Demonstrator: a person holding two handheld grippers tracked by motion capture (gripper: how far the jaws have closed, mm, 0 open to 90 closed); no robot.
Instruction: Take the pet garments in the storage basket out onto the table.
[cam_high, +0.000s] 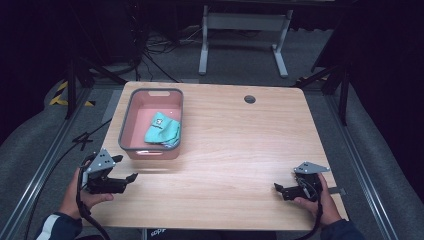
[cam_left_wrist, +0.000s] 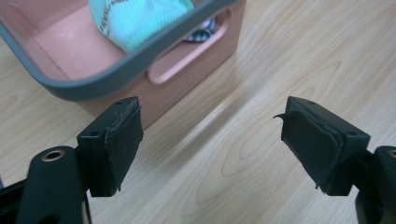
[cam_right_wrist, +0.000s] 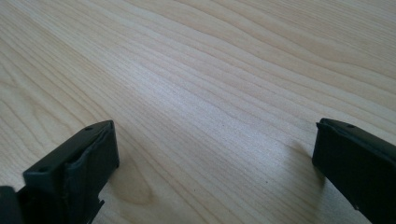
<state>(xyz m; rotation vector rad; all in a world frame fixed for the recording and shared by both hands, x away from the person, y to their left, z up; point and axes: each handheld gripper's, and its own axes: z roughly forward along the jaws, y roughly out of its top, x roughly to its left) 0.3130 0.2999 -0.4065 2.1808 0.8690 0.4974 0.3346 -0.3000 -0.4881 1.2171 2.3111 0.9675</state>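
Note:
A pink bin (cam_high: 151, 150) with a grey rim stands on the left part of the wooden table (cam_high: 240, 150). A folded teal cloth (cam_high: 162, 130) lies inside it, and the left gripper view looks over the bin's near corner (cam_left_wrist: 116, 74) at the cloth (cam_left_wrist: 135, 21). My left gripper (cam_high: 125, 169) is held low at the table's front left, just short of the bin, open with nothing between its pads (cam_left_wrist: 119, 142). My right gripper (cam_high: 278, 187) rests at the front right, open over bare wood (cam_right_wrist: 210, 116), its pads (cam_right_wrist: 88, 161) far apart.
A round cable hole (cam_high: 250, 99) sits near the table's far edge. Beyond the table stands a white desk frame (cam_high: 245, 35), with cables on the dark floor. Metal rails run along both sides of the table.

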